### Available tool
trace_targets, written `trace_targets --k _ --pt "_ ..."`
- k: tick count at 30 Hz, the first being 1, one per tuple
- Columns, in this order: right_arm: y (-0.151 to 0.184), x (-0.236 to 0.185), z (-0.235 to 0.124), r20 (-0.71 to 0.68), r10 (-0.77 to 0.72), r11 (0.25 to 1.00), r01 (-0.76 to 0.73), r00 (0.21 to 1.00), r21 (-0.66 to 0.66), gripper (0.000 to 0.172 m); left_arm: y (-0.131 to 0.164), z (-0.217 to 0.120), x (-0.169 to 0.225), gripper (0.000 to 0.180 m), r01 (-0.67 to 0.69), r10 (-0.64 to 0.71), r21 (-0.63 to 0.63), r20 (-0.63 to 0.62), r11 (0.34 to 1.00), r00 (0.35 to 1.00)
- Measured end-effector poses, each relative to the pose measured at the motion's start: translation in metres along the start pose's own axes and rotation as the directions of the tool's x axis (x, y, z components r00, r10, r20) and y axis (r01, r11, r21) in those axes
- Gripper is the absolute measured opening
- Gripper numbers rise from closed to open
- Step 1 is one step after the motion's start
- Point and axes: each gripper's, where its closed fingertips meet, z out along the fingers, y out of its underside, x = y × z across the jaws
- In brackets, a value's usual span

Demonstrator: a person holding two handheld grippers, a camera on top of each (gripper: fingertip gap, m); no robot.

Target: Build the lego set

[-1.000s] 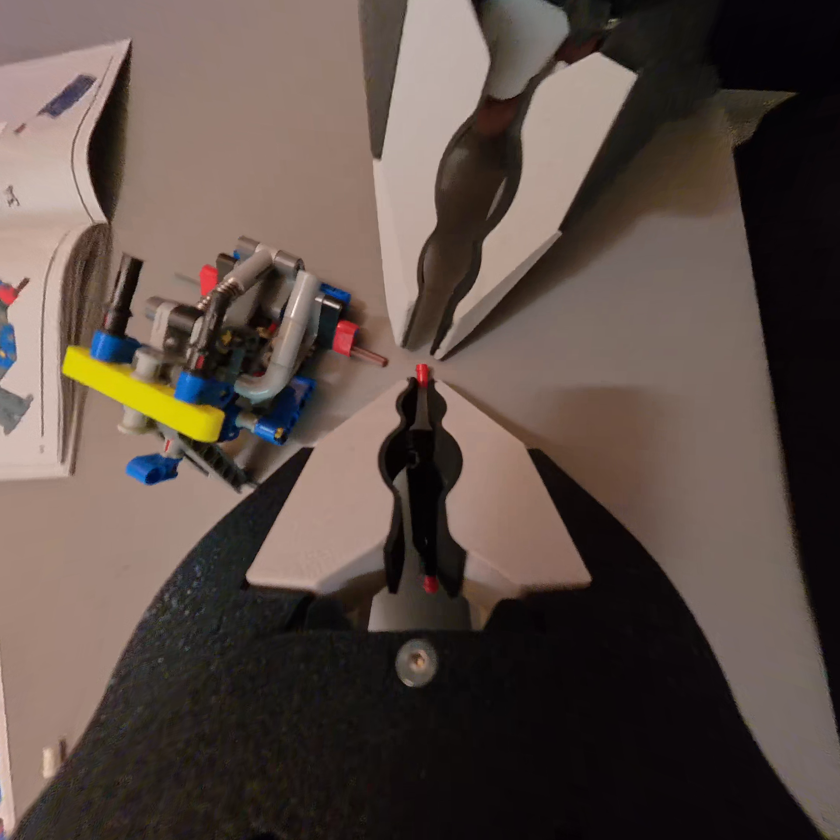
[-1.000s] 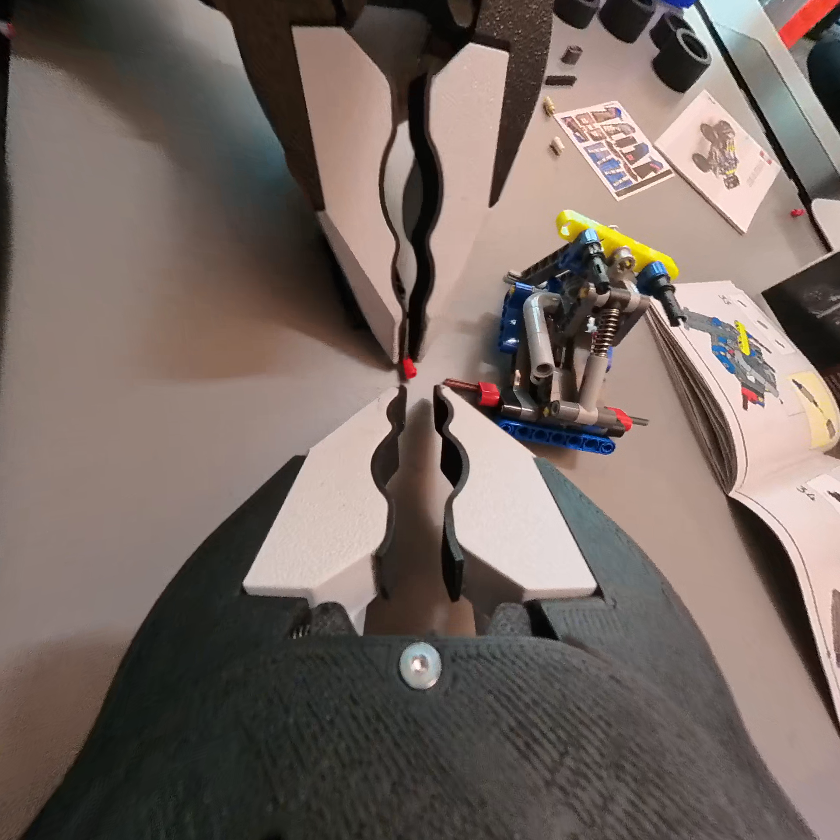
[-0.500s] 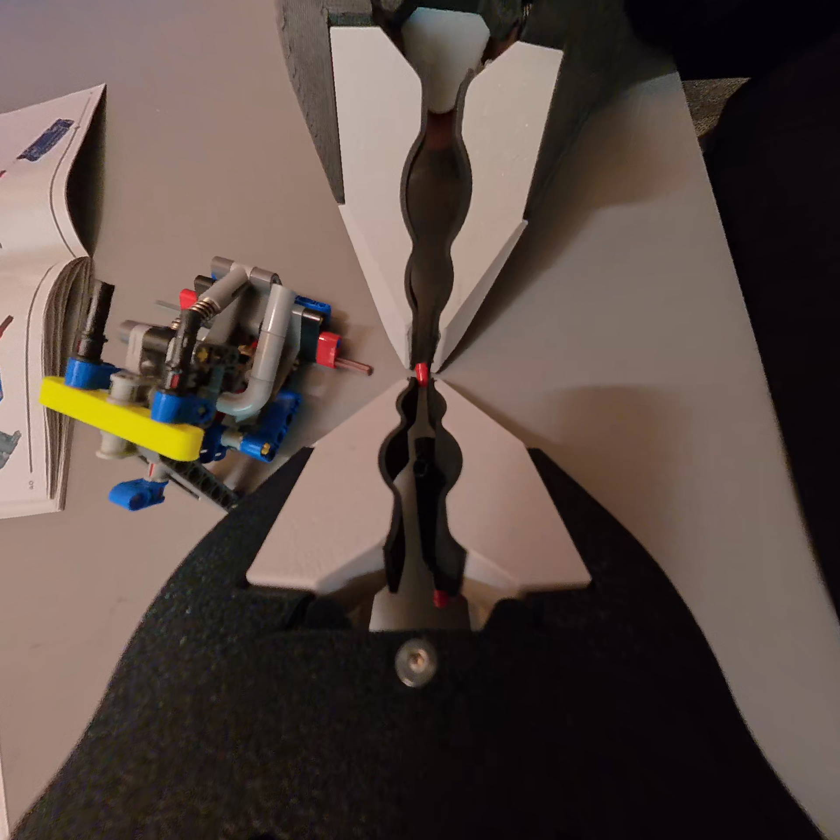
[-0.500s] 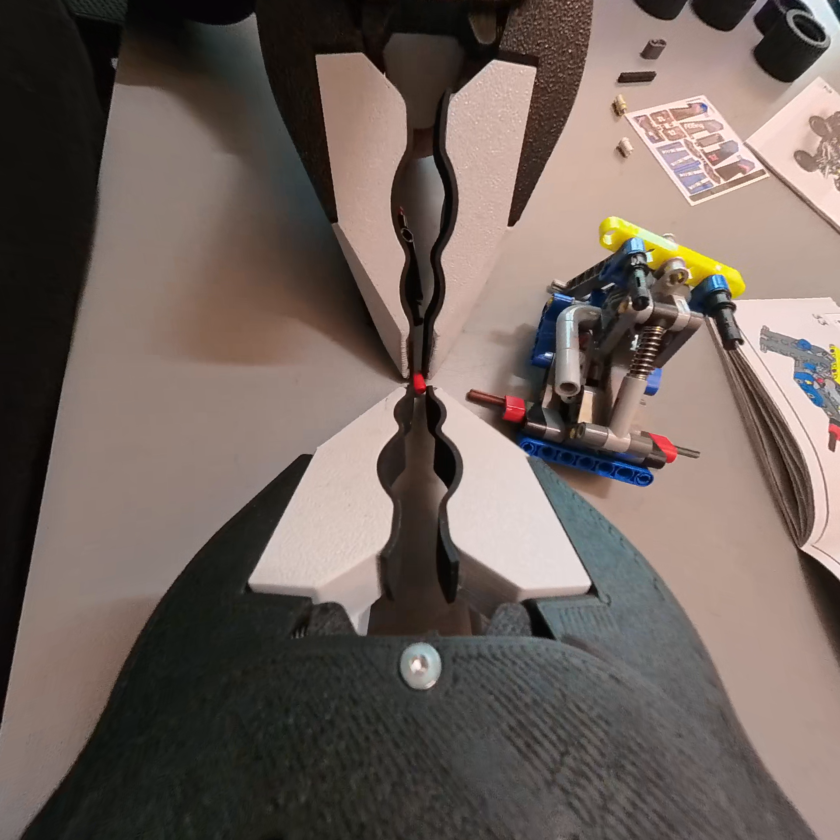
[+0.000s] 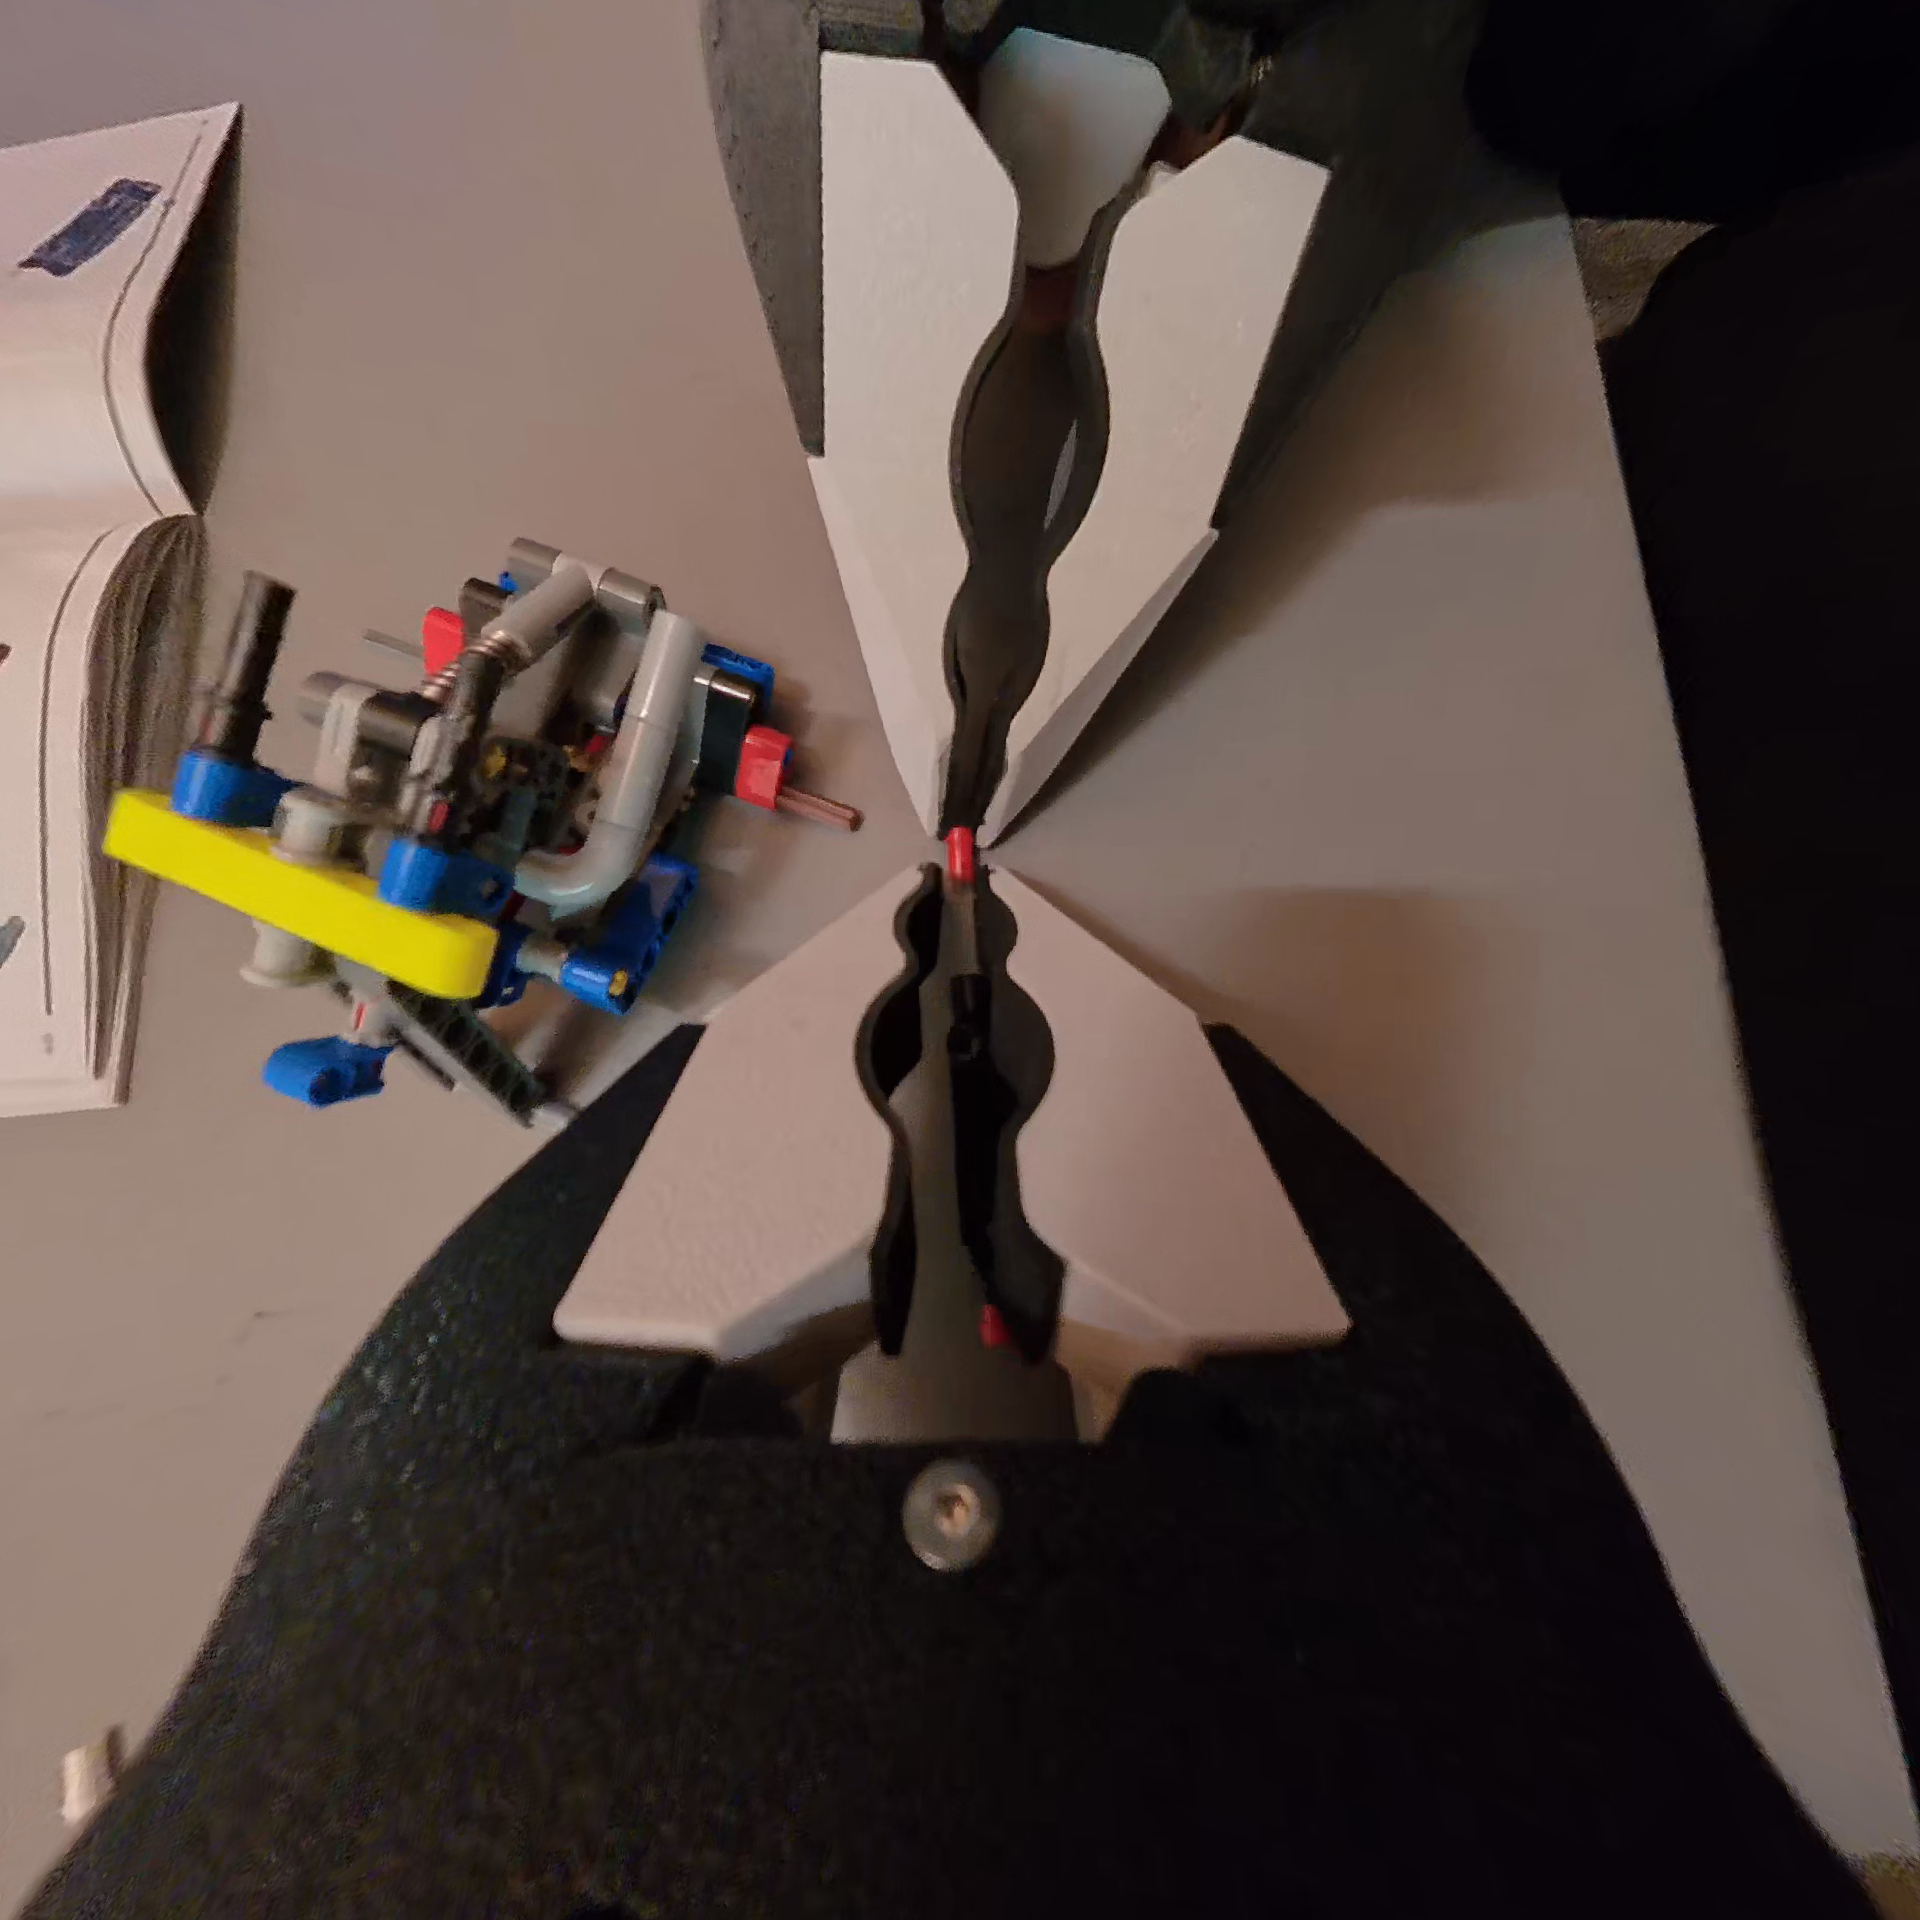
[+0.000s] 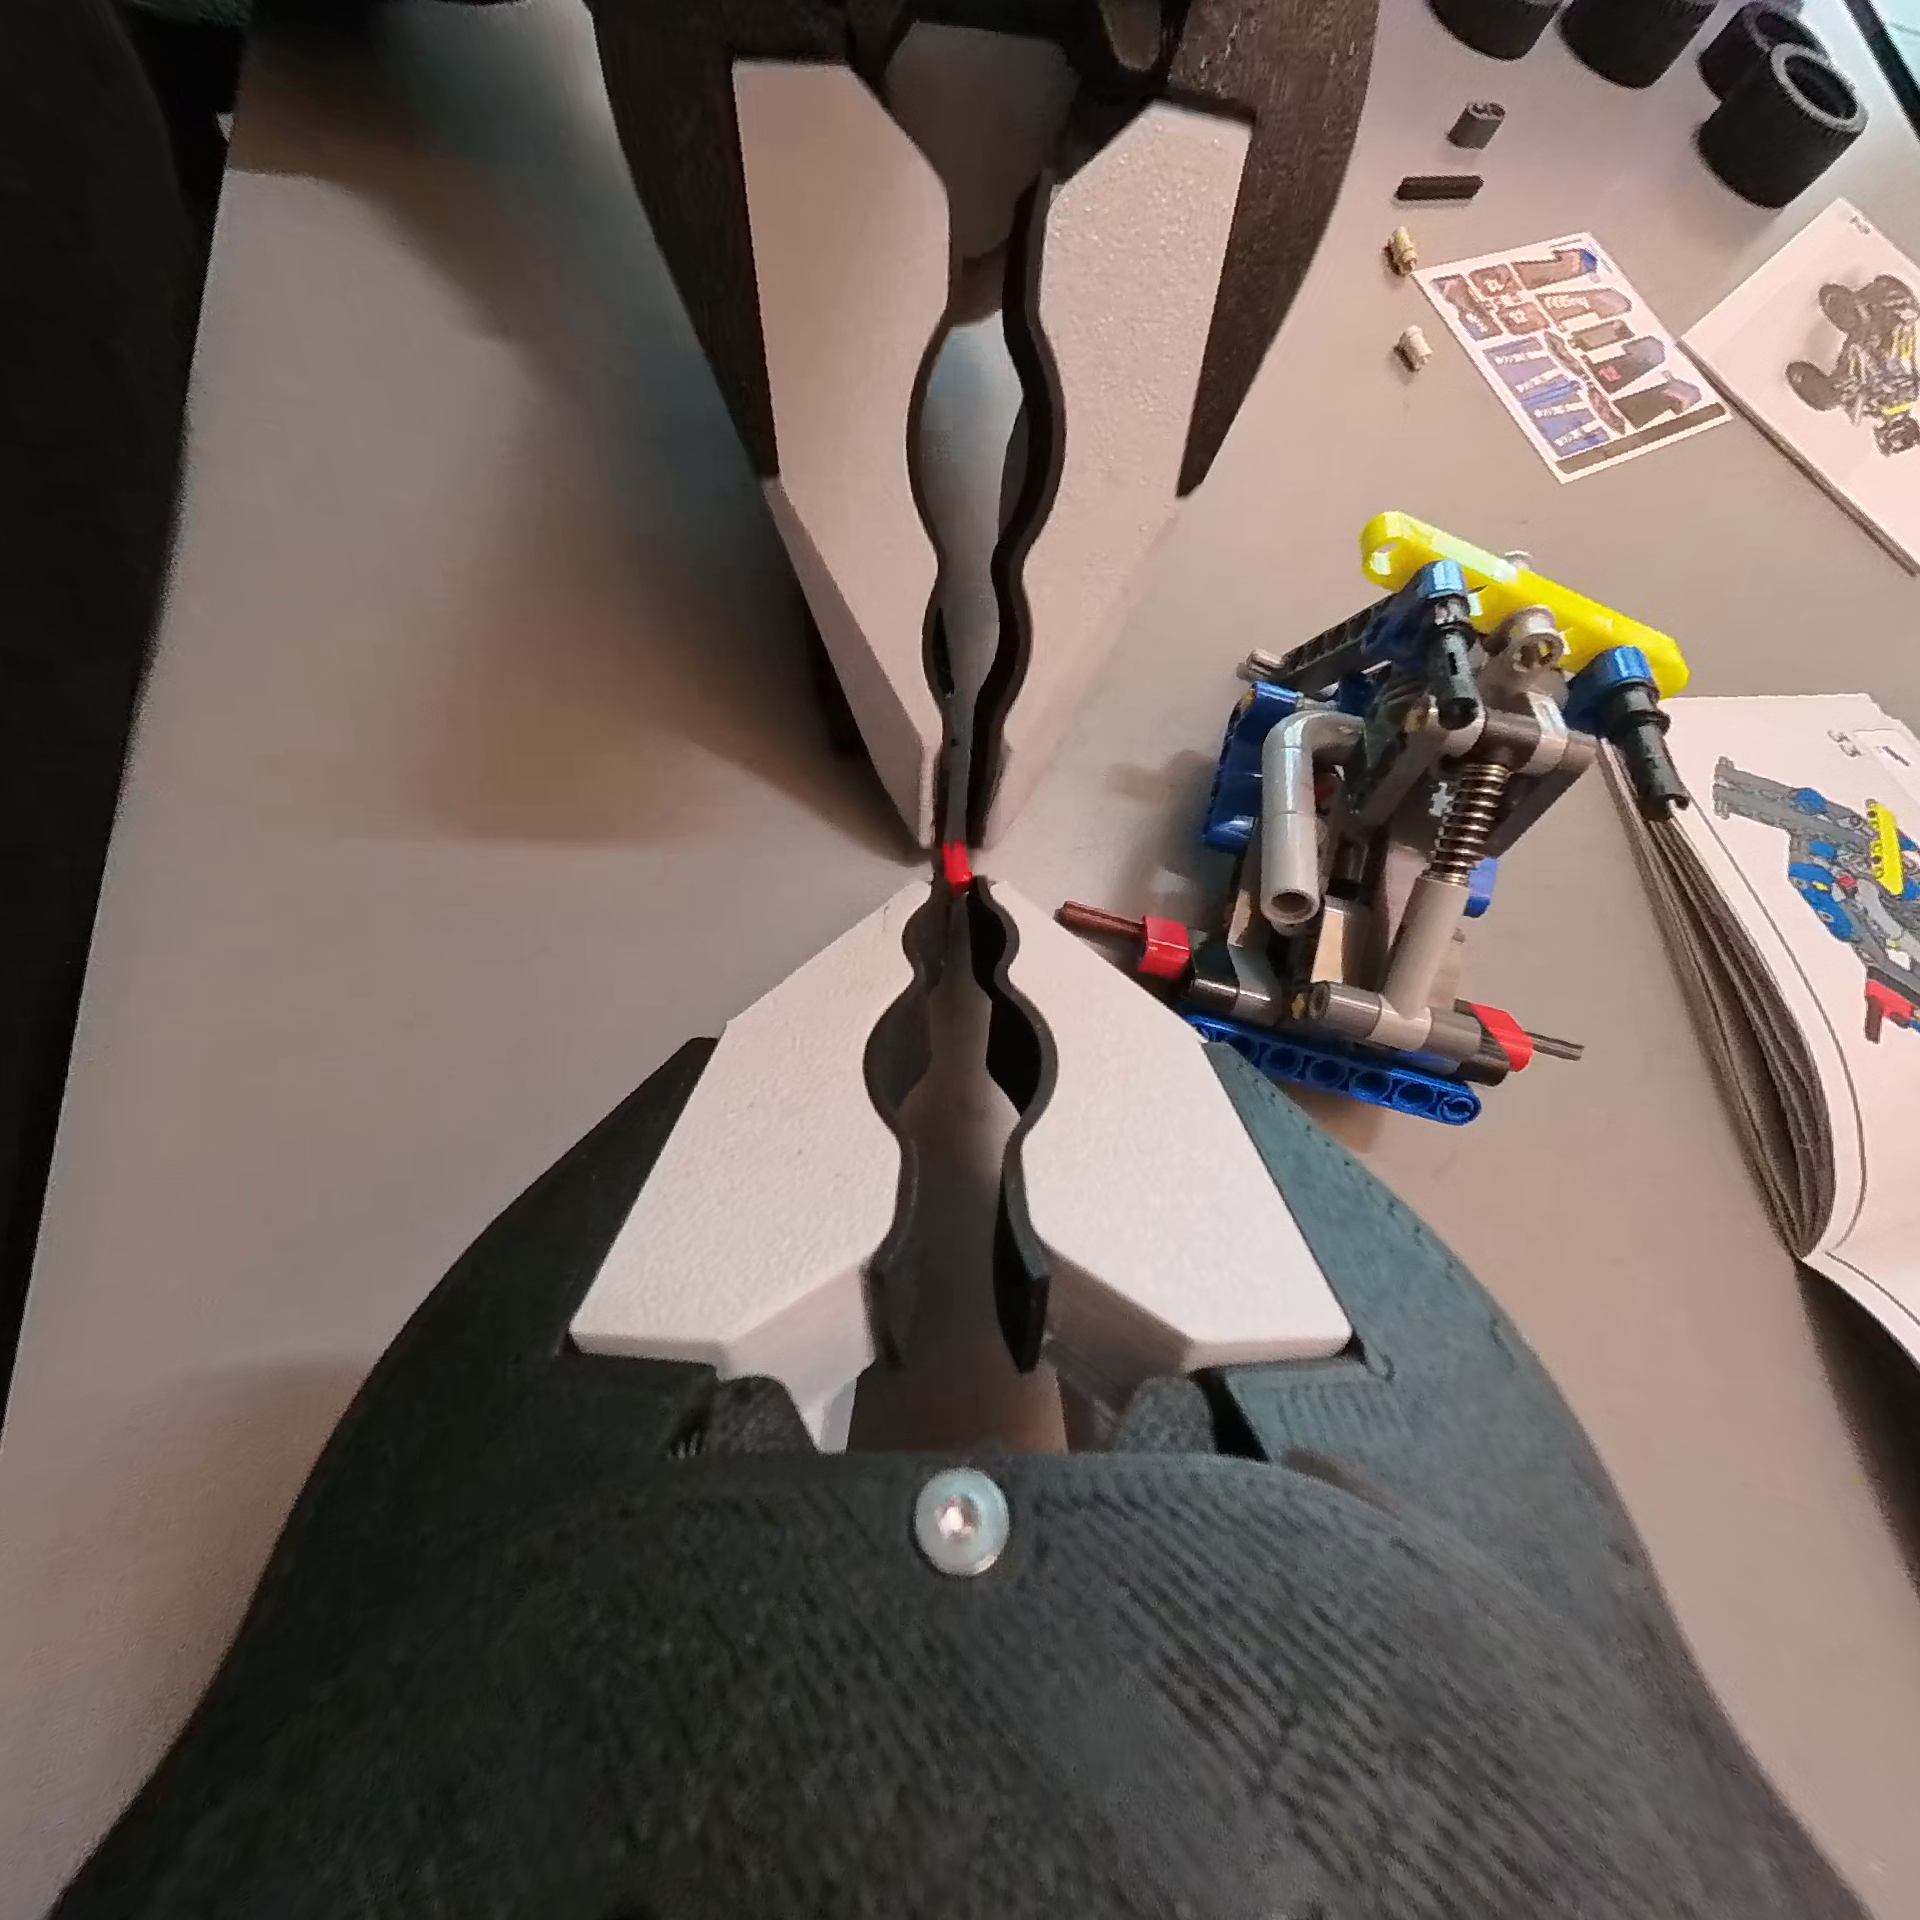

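Note:
My left gripper [image 5: 956, 883] is shut on a thin black axle [image 5: 966, 1008] that lies lengthwise between its fingers. One red end [image 5: 992, 1328] sits deep in the jaws and the red tip [image 5: 958, 850] sticks out past the fingertips. My right gripper [image 6: 961, 896] meets it tip to tip and is shut on that red tip [image 6: 956, 864]. It reaches in from the top of the left wrist view [image 5: 971, 816]. The left gripper [image 6: 956, 826] hangs in from the top of the right wrist view. Both are above the grey table [image 6: 468, 987].
A partly built toy-brick model [image 6: 1403, 852] with a yellow beam, blue parts and a spring lies beside the grippers; it also shows in the left wrist view [image 5: 447, 810]. An open instruction booklet [image 6: 1829, 935] lies past it. A sticker sheet [image 6: 1558, 353], black tyres [image 6: 1766, 114] and small loose pieces lie farther off. Less than 4 cm separates the two grippers' tips.
The right gripper, open and a little apart a second ago, moved up to the left gripper's tips and closed on the axle's red tip. The left gripper kept its hold.

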Motion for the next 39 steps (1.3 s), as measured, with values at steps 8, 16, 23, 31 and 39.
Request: trace_targets --k 8,16,23,31,39 --pt "-0.002 0.000 0.002 -0.014 0.012 1.000 -0.012 1.000 -0.003 0.002 0.030 -0.040 -0.010 0.010 0.132 -0.133 -0.052 -0.029 0.990 0.991" --pt "-0.009 -0.003 0.009 -0.027 0.006 1.000 -0.006 1.000 -0.004 0.002 0.030 -0.037 -0.008 0.004 0.180 -0.184 -0.064 -0.049 0.981 0.982" --pt "-0.010 0.000 0.010 -0.042 0.008 1.000 -0.008 0.999 -0.006 0.002 0.031 -0.039 0.013 0.009 0.300 -0.317 -0.150 -0.108 0.942 0.942" --pt "-0.012 -0.001 0.010 -0.038 -0.027 1.000 0.027 0.999 0.012 0.002 0.028 -0.025 0.006 0.001 0.209 -0.220 -0.131 -0.073 0.969 0.973" --pt "-0.009 -0.001 0.008 -0.055 -0.025 1.000 0.026 0.998 0.003 0.002 0.028 -0.026 0.004 0.000 0.213 -0.224 -0.110 -0.100 0.971 0.969"
